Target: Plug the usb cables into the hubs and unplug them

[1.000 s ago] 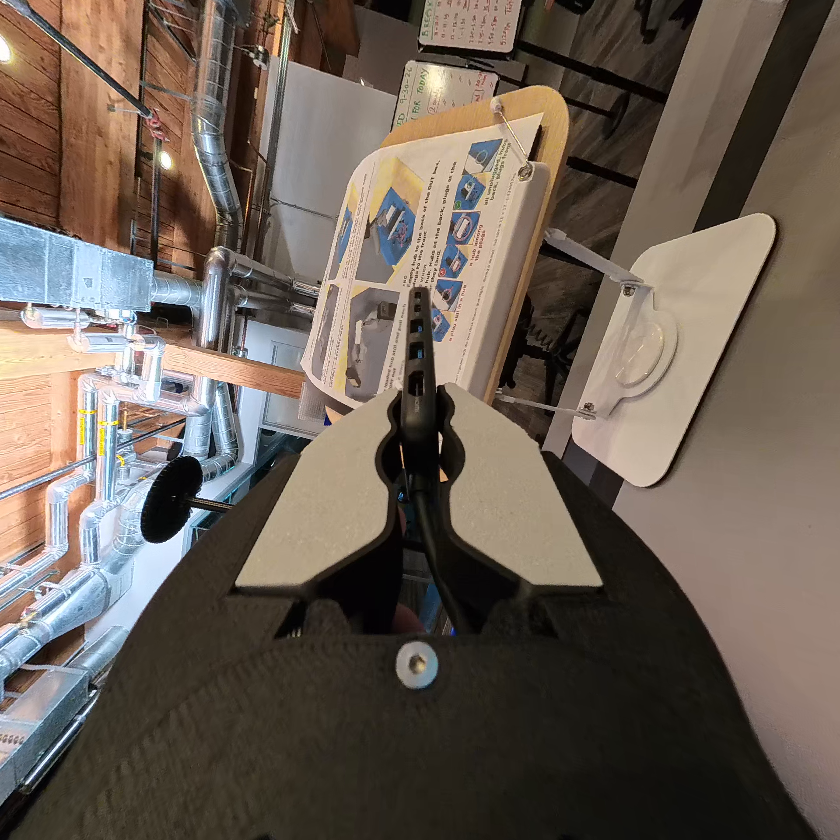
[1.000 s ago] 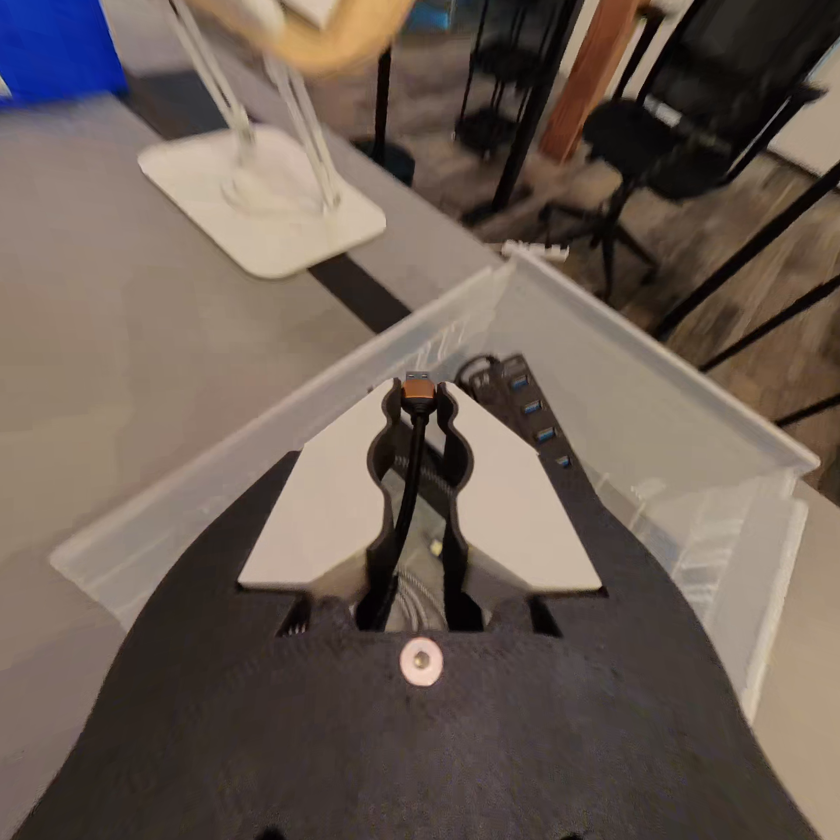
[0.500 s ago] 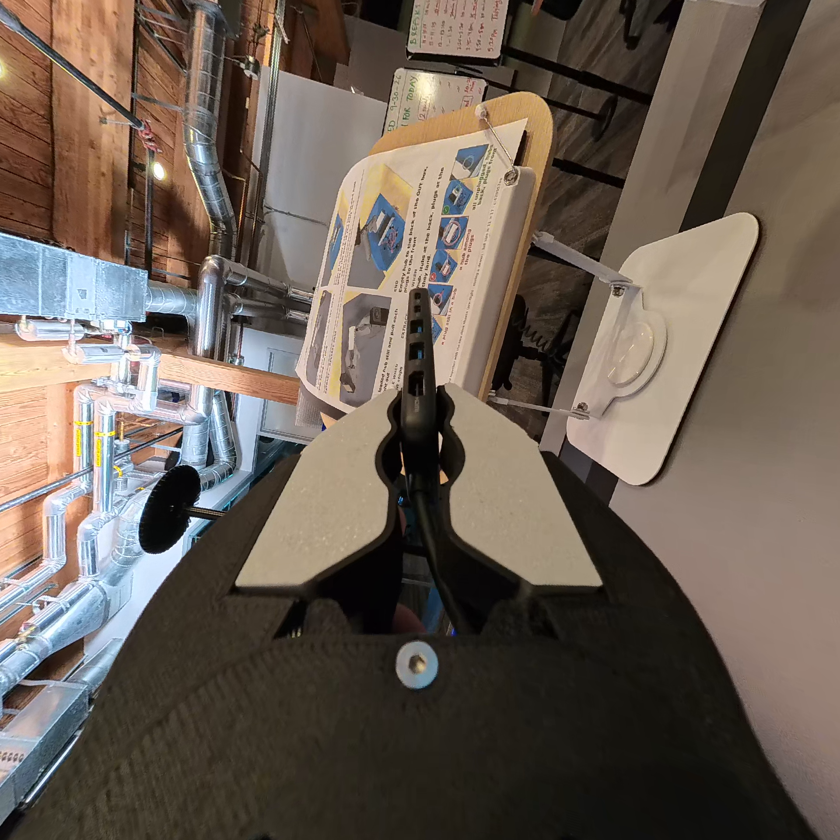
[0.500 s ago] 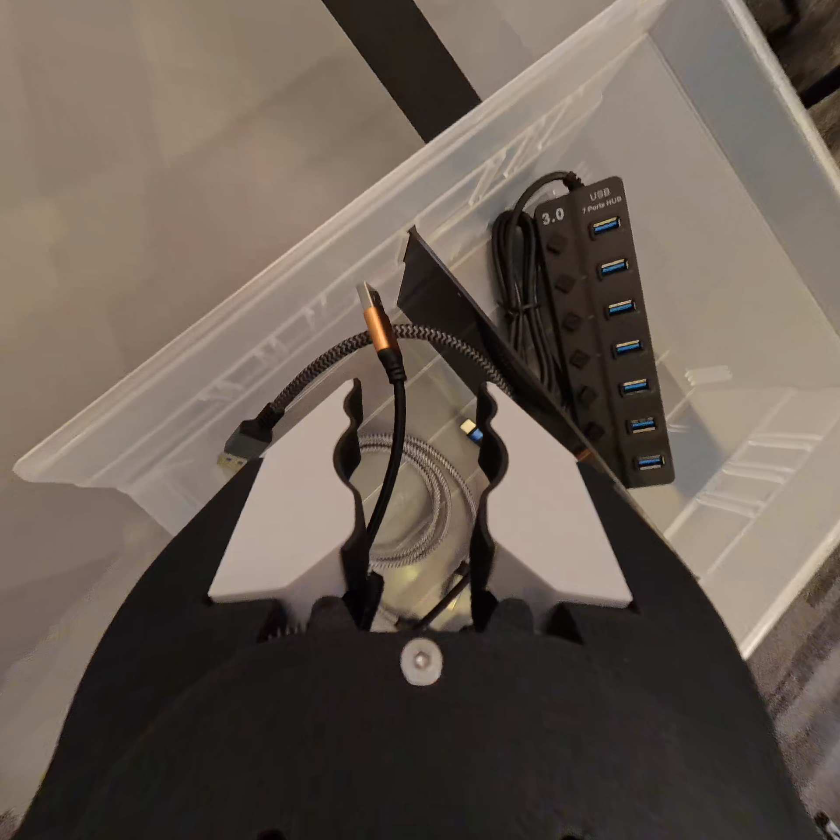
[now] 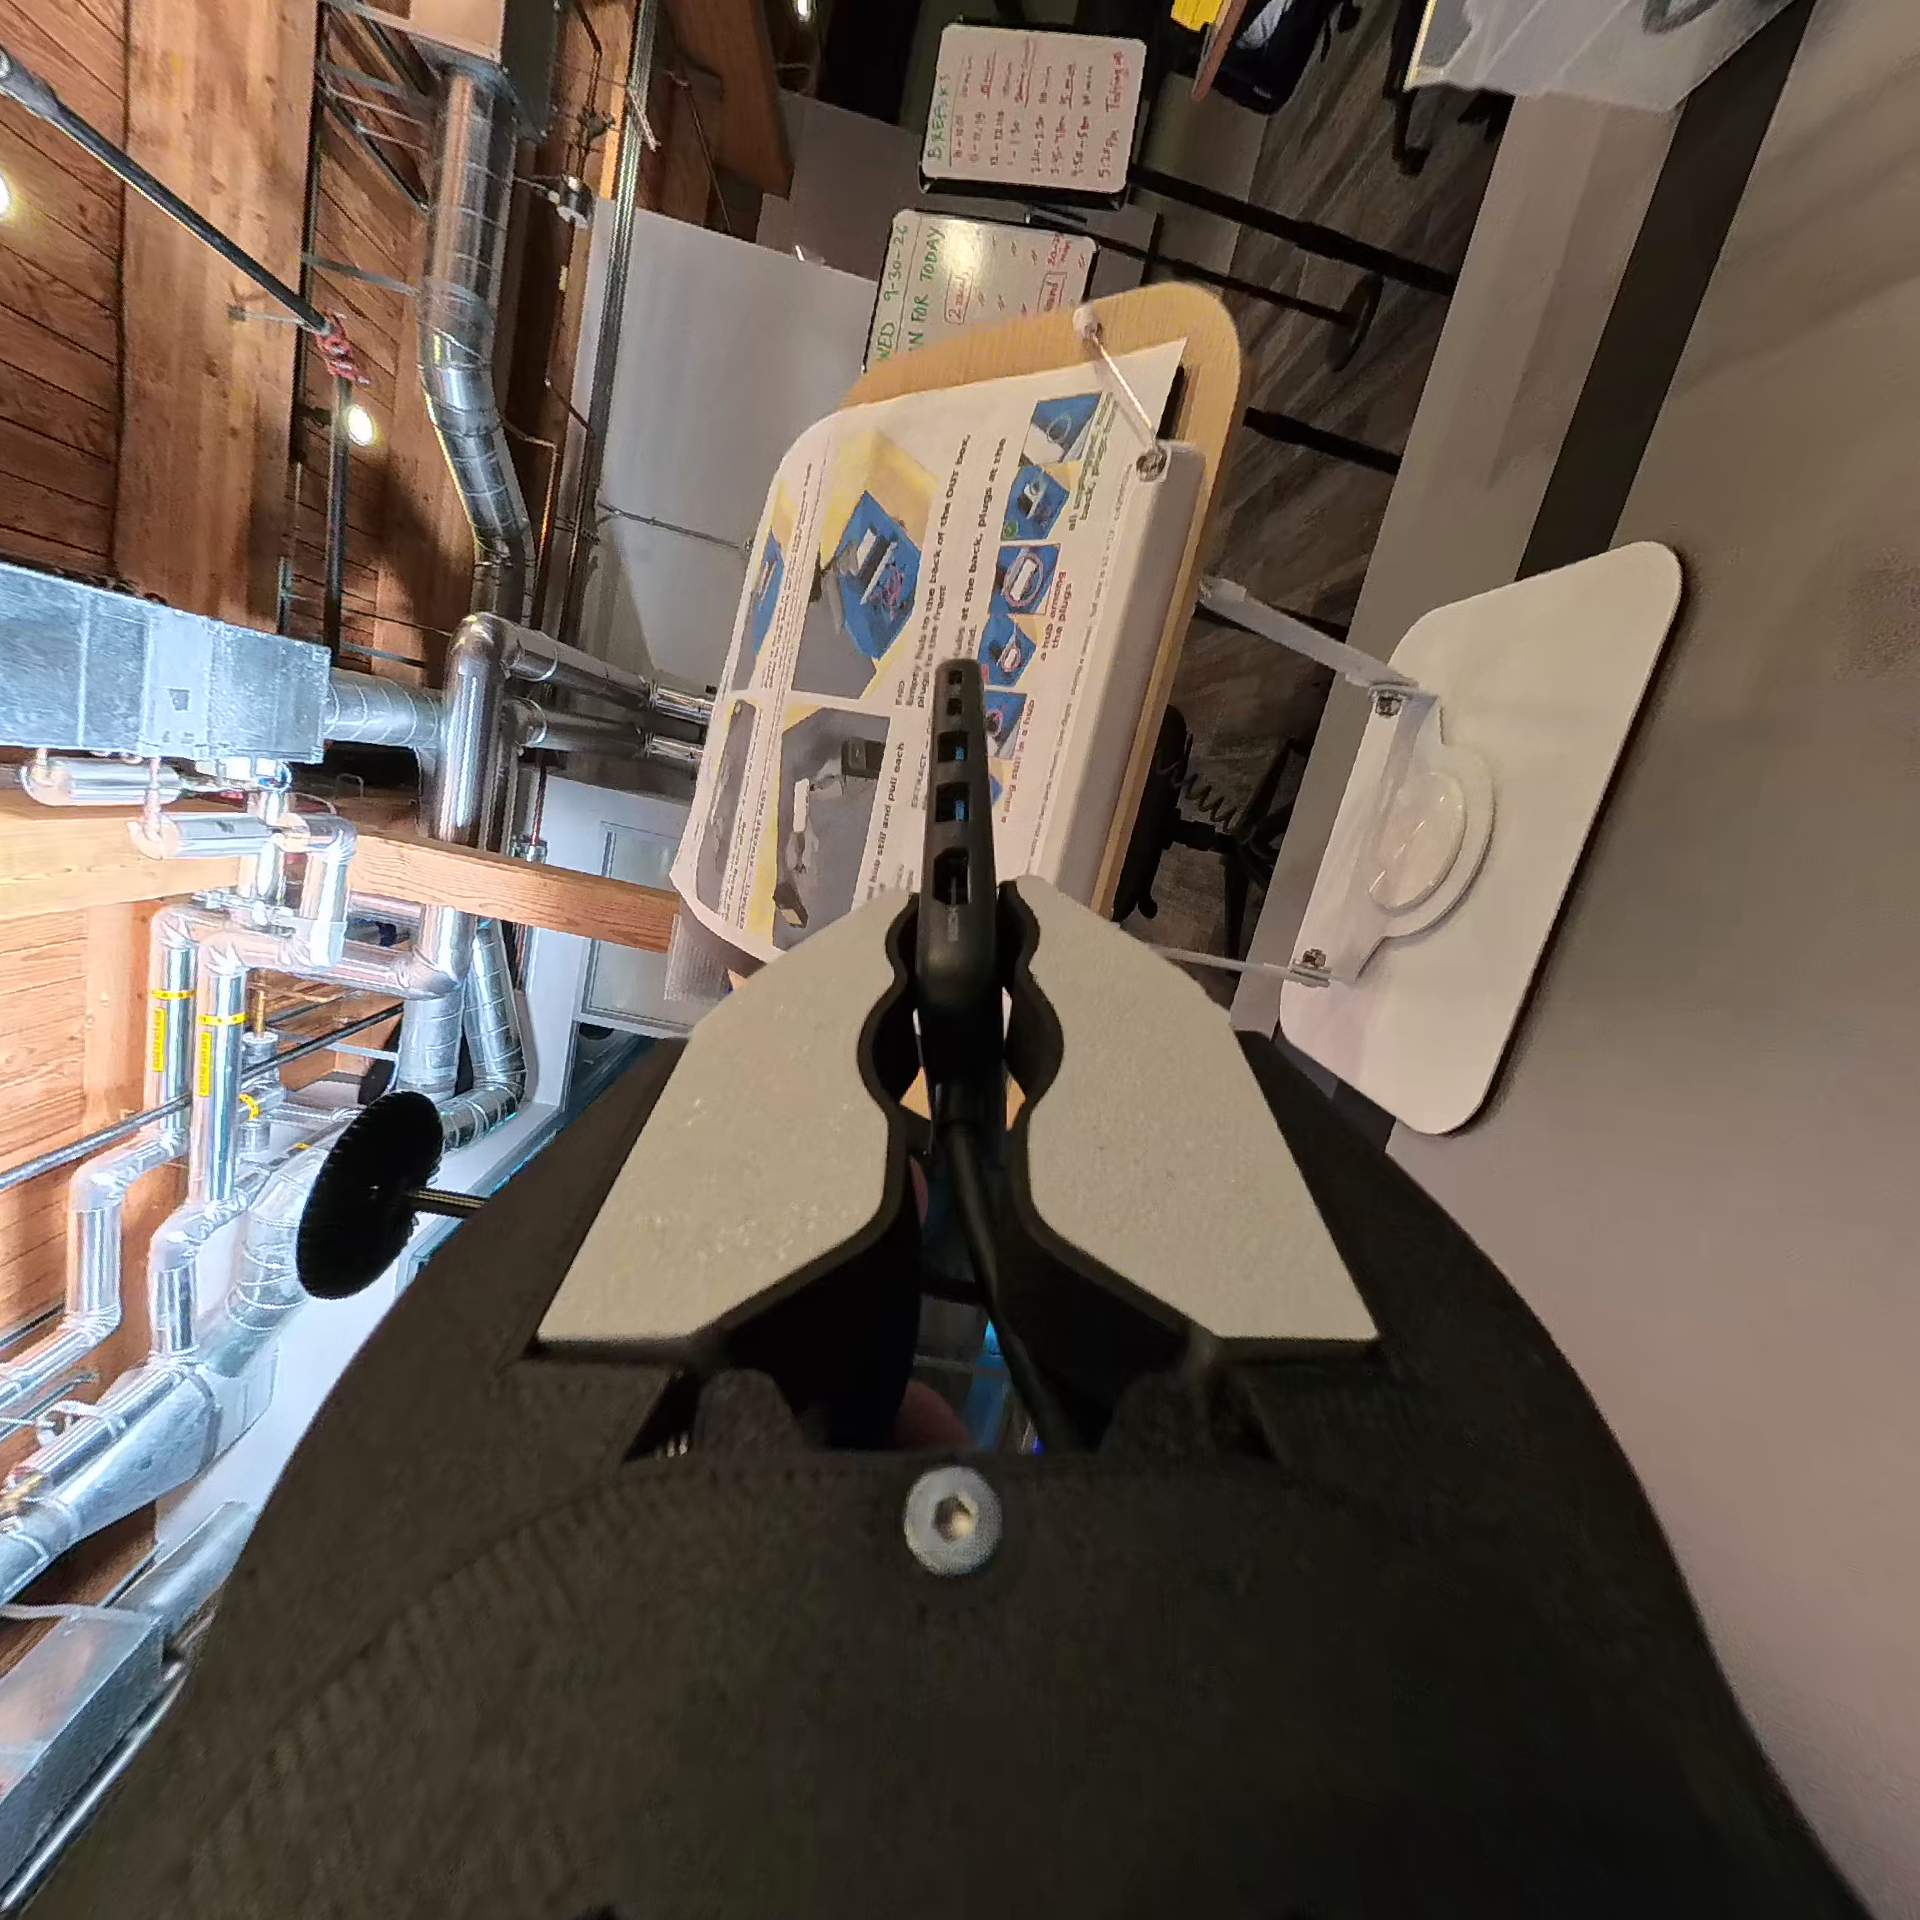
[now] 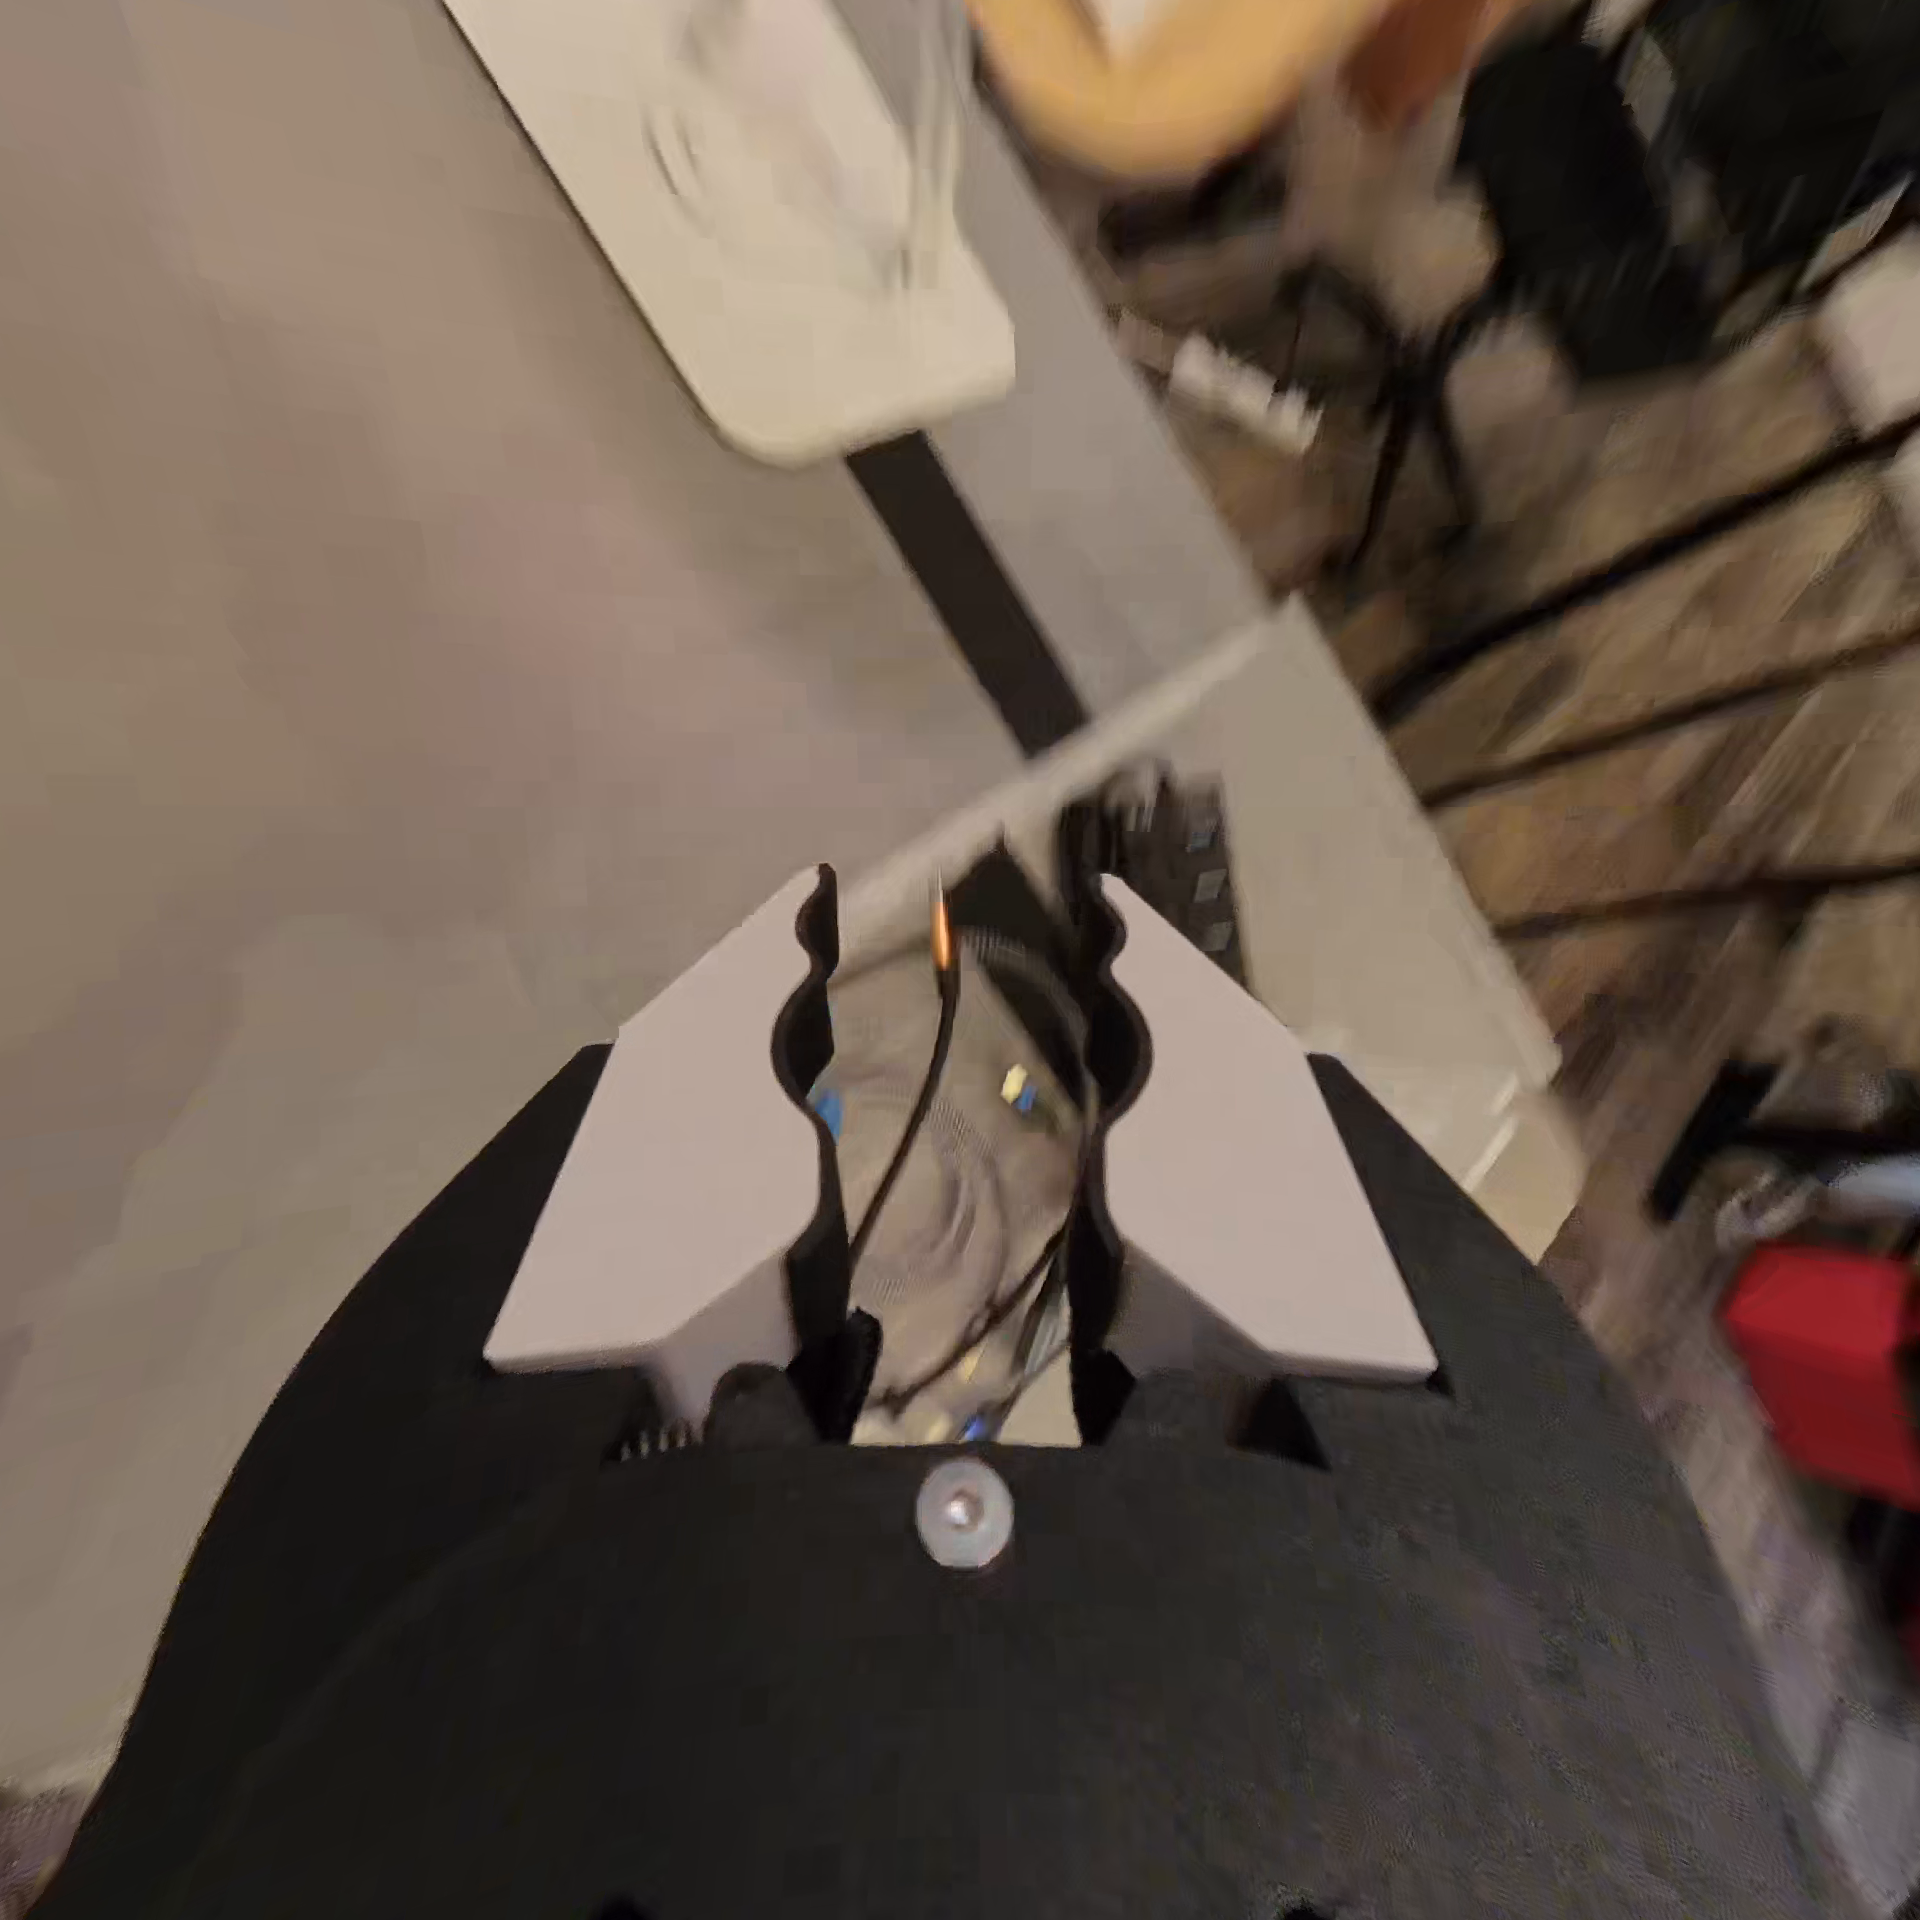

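My left gripper (image 5: 956,914) is shut on a slim black USB hub (image 5: 956,790) and holds it edge-on in the air, its blue ports facing me and its cable running back between the fingers. My right gripper (image 6: 961,883) is open over a clear plastic bin (image 6: 1320,790). The orange-tipped black USB cable (image 6: 940,935) stands loose between the open fingers, not gripped. A second black hub (image 6: 1205,873) with blue ports lies in the bin, blurred. Braided cables (image 6: 966,1122) lie coiled below.
A white stand base (image 5: 1496,831) on the grey table carries a tilted instruction sheet (image 5: 935,644) on a wooden board. It also shows blurred in the right wrist view (image 6: 810,260). A black strip (image 6: 966,603) crosses the table. The floor lies beyond the table's right edge. The grippers' ends are close to 35 cm from one another.
My right gripper opened and let go of the orange-tipped cable, then swung back up from the bin. My left gripper keeps the hub and has barely moved.
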Demonstrator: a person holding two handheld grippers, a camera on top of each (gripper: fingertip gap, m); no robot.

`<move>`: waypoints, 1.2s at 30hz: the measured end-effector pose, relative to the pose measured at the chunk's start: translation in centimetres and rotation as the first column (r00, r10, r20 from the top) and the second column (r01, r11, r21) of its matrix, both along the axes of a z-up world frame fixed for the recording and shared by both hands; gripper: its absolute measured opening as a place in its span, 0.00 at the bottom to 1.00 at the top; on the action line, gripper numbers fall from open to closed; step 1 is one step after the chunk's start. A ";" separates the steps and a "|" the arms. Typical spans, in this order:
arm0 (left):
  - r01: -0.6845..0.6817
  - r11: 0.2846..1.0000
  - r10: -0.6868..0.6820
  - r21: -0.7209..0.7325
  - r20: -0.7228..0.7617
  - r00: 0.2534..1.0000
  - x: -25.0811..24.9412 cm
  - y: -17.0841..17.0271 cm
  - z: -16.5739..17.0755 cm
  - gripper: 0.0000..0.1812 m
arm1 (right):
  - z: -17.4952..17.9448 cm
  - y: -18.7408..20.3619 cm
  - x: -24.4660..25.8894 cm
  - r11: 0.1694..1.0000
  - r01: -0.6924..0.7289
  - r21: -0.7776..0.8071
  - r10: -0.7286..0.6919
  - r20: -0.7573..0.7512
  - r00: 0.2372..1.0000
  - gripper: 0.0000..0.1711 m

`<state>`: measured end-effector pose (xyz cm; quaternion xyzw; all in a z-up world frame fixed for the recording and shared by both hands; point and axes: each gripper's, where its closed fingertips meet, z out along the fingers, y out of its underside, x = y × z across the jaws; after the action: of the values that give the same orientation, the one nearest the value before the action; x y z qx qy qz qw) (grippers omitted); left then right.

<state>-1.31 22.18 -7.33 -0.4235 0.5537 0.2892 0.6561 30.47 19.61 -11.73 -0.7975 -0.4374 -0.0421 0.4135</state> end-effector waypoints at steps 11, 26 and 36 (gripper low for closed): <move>0.222 0.972 -0.228 -0.080 -0.080 0.970 3.5 -4.8 -0.8 0.07 | 4.3 -1.3 -24.0 0.661 -0.597 0.453 0.401 0.459 0.793 0.28; 0.316 0.948 -0.315 -0.025 0.034 0.948 4.2 -7.2 2.1 0.15 | 5.1 0.1 -24.2 0.657 -0.541 0.525 0.296 0.480 0.826 0.06; 0.257 0.958 -0.274 0.127 0.137 0.952 1.3 -7.2 6.9 0.14 | 9.1 4.0 -10.2 0.786 -0.175 0.592 -0.028 0.317 0.948 0.06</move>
<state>-0.02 14.94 -0.40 -0.3301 0.5372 0.1944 0.7514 20.22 23.62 -2.66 -0.5853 -0.4901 -0.2897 0.5773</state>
